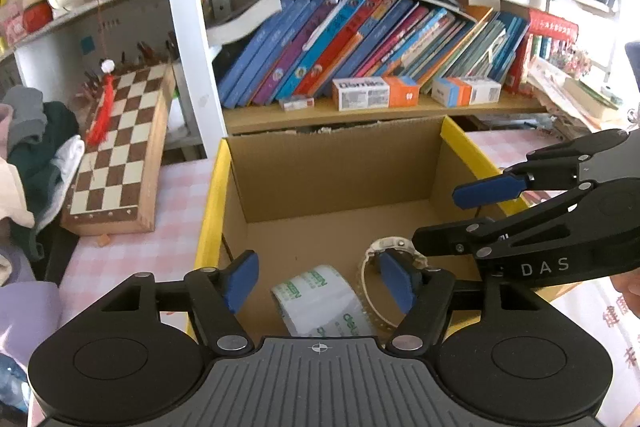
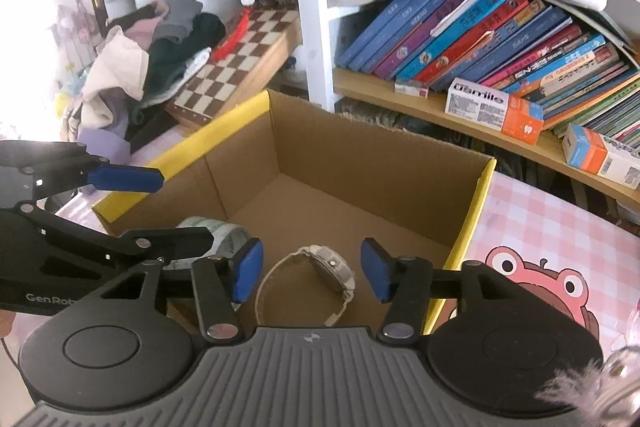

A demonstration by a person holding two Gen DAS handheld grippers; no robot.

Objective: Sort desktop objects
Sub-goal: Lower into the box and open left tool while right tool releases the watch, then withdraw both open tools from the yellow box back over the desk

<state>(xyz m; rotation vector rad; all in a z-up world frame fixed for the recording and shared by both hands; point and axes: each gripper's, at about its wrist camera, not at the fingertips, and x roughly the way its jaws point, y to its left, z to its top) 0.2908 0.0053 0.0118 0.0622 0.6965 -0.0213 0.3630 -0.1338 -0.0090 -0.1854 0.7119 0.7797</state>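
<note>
1. The left gripper (image 1: 318, 281) hovers low in its own view over the cardboard box (image 1: 336, 167); its jaws stand wide apart and hold nothing.
2. The right gripper (image 2: 312, 273) is likewise spread wide and empty, lower centre of the right wrist view.
3. The tape roll (image 1: 320, 301) lies on the box floor between the left gripper's fingers. It looks light and stiff, with a slick film surface; a pinch across the ring wall, one finger through the core, seems safest.
4. The watch (image 2: 320, 273) lies just right of the tape, between the right gripper's fingers. Its strap looks bendy and its case hard and probably scratchable, so taking the case by its sides seems best.
5. Count in the box: one tape roll, one watch.
6. On the shelf, upper right of the left view, three small cartons (image 1: 374, 91) sit before the leaning books (image 1: 360, 43); one chessboard (image 1: 120, 147) stands at left.
</note>
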